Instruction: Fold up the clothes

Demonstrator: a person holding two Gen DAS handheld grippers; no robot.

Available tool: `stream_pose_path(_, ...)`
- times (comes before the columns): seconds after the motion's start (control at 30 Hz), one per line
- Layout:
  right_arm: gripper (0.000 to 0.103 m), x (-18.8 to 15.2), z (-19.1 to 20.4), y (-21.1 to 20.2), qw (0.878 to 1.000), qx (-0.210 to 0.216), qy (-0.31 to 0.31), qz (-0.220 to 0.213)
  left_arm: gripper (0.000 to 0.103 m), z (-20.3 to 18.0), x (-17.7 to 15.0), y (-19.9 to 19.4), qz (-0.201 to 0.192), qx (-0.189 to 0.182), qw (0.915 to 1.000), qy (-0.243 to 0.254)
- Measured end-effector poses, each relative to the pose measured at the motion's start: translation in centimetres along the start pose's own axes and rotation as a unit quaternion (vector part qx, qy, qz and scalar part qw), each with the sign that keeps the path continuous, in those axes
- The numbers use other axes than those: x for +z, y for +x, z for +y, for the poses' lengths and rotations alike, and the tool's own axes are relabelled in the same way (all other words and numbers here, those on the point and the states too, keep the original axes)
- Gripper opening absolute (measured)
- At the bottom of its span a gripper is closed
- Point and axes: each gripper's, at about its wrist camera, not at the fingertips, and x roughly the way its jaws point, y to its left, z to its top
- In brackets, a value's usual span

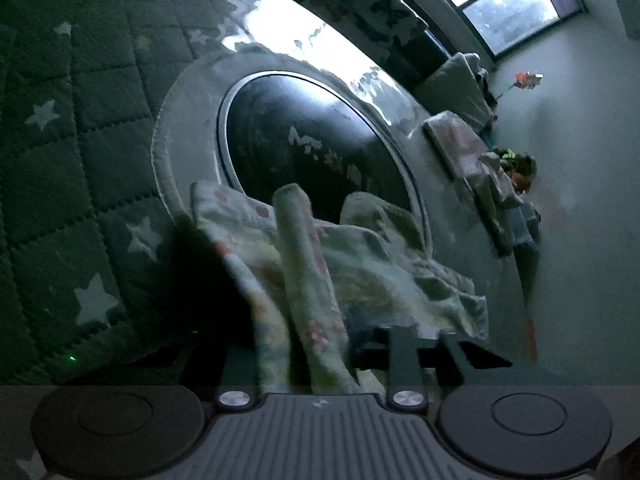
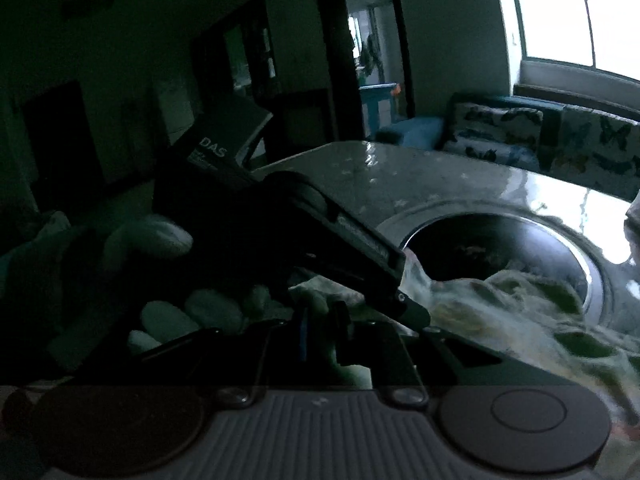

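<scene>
The room is dim, lit by a bright window (image 2: 576, 12) behind a glossy grey table (image 1: 448, 208) with a dark round inset (image 1: 316, 148) in its middle. My left gripper (image 1: 320, 344) has its jaws drawn well in around a rolled fold of the patterned cloth (image 1: 304, 264), which runs up between them; I cannot see the pads clearly enough to swear they pinch it. In the right wrist view that same gripper (image 2: 412, 308) reaches across the frame, its tip at the cloth's edge. My right gripper (image 2: 324, 328) is clenched almost fully, with pale fabric bunched around its fingers; what it pinches is too dark to tell.

The cloth (image 2: 512, 308) is soft, wrinkled and light, with reddish spots, lying over the near rim of the inset. On a dark box (image 2: 216, 148) beyond I read "DAS". A quilted mat with pale stars (image 1: 80, 128) lies beside the table, and folded fabrics (image 1: 472, 160) are stacked at its far end.
</scene>
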Motion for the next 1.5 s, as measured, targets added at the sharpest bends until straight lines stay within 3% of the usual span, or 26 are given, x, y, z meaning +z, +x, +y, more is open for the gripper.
stream_pose_path(0.13, 0.021, -0.1, -0.8, -0.3, 1.000, -0.001, 0.010, 0.001, 0.019, -0.2, -0.3, -0.1, -0.005, 0.007, 0.9998, 0.016)
stream_pose_path(0.23, 0.036, -0.3, -1.8, -1.2, 1.000, -0.016, 0.021, 0.002, 0.017, -0.4, -0.5, -0.1, -0.010, 0.018, 0.9993, 0.032)
stream_pose_path(0.4, 0.039, -1.3, -5.1, -3.0, 0.995, -0.069, 0.072, 0.005, 0.017, -1.5, -1.0, -0.2, -0.024, 0.042, 0.9960, 0.074)
stream_pose_path(0.67, 0.044, -3.6, -11.6, -6.4, 0.970, -0.191, 0.148, -0.010, 0.017, -3.0, -1.3, -0.1, -0.043, 0.083, 0.9863, 0.136)
stream_pose_path(0.77, 0.051, -4.2, -13.5, -7.3, 0.959, -0.228, 0.169, -0.017, 0.017, -3.5, -1.4, 0.0, -0.046, 0.094, 0.9828, 0.152)
stream_pose_path(0.97, 0.052, -5.6, -17.0, -7.1, 0.943, -0.250, 0.221, -0.007, 0.017, -3.8, -1.0, 0.3, -0.041, 0.104, 0.9804, 0.162)
stream_pose_path(1.27, 0.050, -6.6, -18.5, -6.0, 0.939, -0.239, 0.246, -0.002, 0.017, -4.1, -0.6, 1.0, -0.034, 0.117, 0.9773, 0.174)
stream_pose_path(1.5, 0.025, -6.5, -18.2, -6.1, 0.941, -0.204, 0.270, -0.002, 0.017, -4.5, -0.3, 1.4, -0.032, 0.127, 0.9738, 0.186)
